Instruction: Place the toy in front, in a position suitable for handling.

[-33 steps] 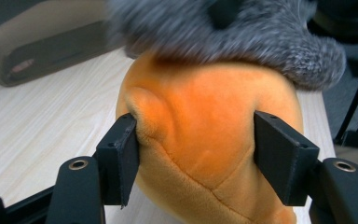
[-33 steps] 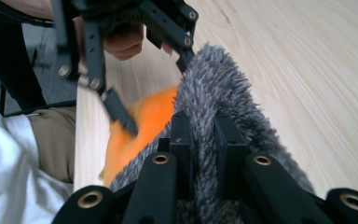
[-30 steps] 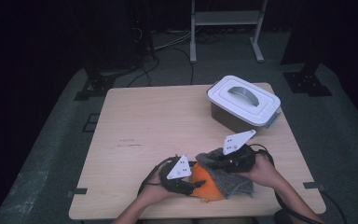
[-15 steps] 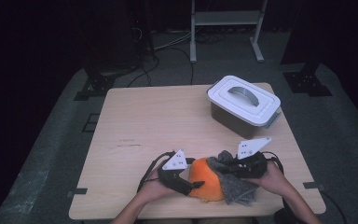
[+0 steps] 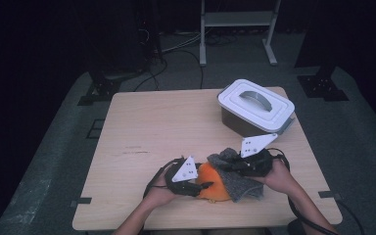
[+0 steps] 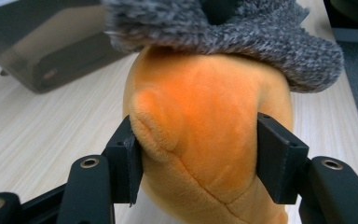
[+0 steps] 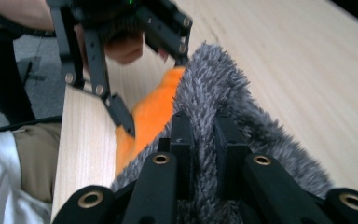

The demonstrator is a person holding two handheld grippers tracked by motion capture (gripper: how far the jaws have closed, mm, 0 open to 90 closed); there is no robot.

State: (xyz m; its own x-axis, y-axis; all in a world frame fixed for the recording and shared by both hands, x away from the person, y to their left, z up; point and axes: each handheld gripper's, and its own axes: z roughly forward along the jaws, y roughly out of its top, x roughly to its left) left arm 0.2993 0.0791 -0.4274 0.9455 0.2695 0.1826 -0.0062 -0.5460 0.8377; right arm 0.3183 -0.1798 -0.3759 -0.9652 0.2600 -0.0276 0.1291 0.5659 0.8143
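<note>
Shifted rightward, right tool [image 5: 231, 165] pinches grey cloth [image 5: 240, 183]; left tool [image 5: 201, 186] clamps orange plush [image 5: 212, 182].

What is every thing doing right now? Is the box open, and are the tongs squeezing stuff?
White plastic lidded box: lid on, shut.
Orange plush toy: squeezed between the left tongs, partly under the grey cloth.
Fuzzy grey cloth: draped over the toy, pinched by the right tongs.
Left tongs: shut on the toy.
Right tongs: shut on the cloth.
</note>
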